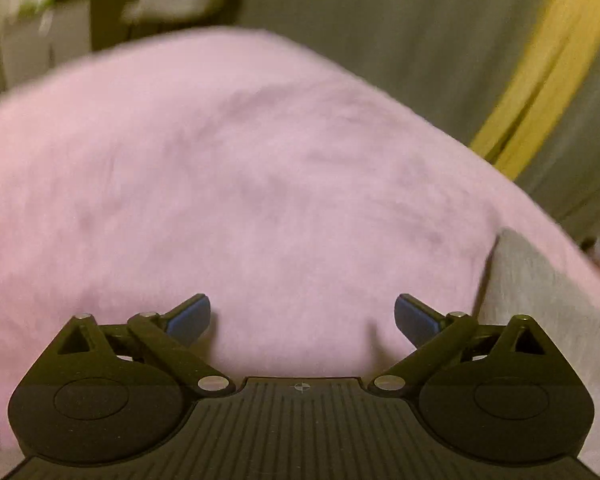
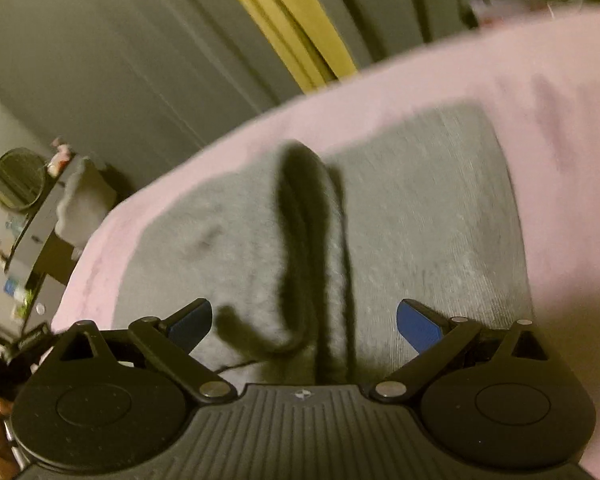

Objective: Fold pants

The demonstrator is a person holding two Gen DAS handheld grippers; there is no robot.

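Both my jaws are standing spread wide, gripping nothing. The left gripper (image 1: 302,318) is hovering over the pink blanket (image 1: 240,168) on the bed, with only a corner of the grey pants (image 2: 400,220) peeking in at 4 o'clock. The right gripper (image 2: 304,322) is looking straight down on them — they're looking already folded, dark drawstring (image 2: 300,216) trailing toward 6. I'd guess the smart move is pinching both layers at an edge and keeping corners lined up. Everything's blurry, so I'm not making out seams or the waistband.

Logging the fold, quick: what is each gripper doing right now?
Left gripper: open, nothing between the fingers.
Right gripper: open over the grey pants, gripping nothing.
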